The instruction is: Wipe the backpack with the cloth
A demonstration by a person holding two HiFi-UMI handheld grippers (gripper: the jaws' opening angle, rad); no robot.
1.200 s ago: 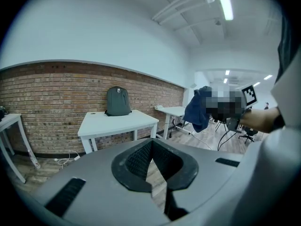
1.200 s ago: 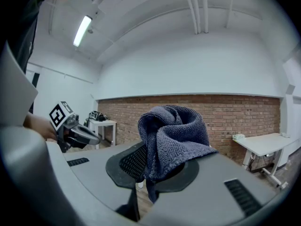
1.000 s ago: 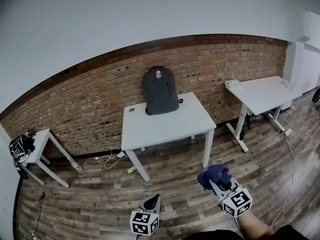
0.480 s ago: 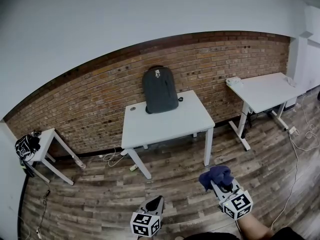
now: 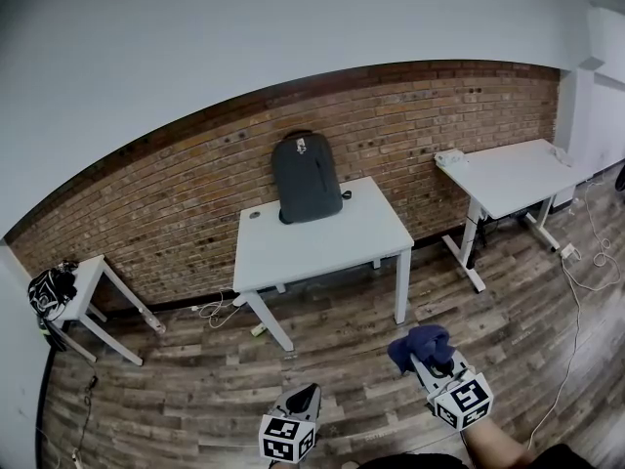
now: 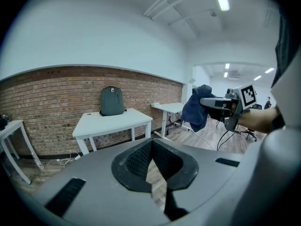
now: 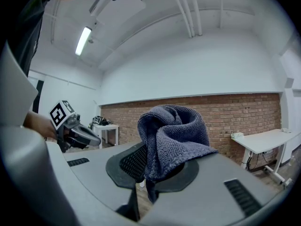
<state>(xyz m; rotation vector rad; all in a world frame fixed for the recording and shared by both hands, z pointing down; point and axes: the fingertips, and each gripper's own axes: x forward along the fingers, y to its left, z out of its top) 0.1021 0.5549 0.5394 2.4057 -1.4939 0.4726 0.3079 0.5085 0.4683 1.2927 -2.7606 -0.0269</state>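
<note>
We grip the dark blue cloth point(image 5: 418, 344) in our right gripper point(image 5: 430, 360); our left gripper point(image 5: 305, 392) is closed, empty. The grey backpack point(image 5: 306, 178) stands on the white table point(image 5: 322, 247) against the brick wall point(image 5: 176, 198), well apart

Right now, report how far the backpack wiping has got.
Done: the cloth is picked up, clamped in the right tool. In hand: both tools are held low over the floor, well short of the table; the left tool is shut and empty. Left: reach the backpack standing against the brick wall and wipe it.
</note>
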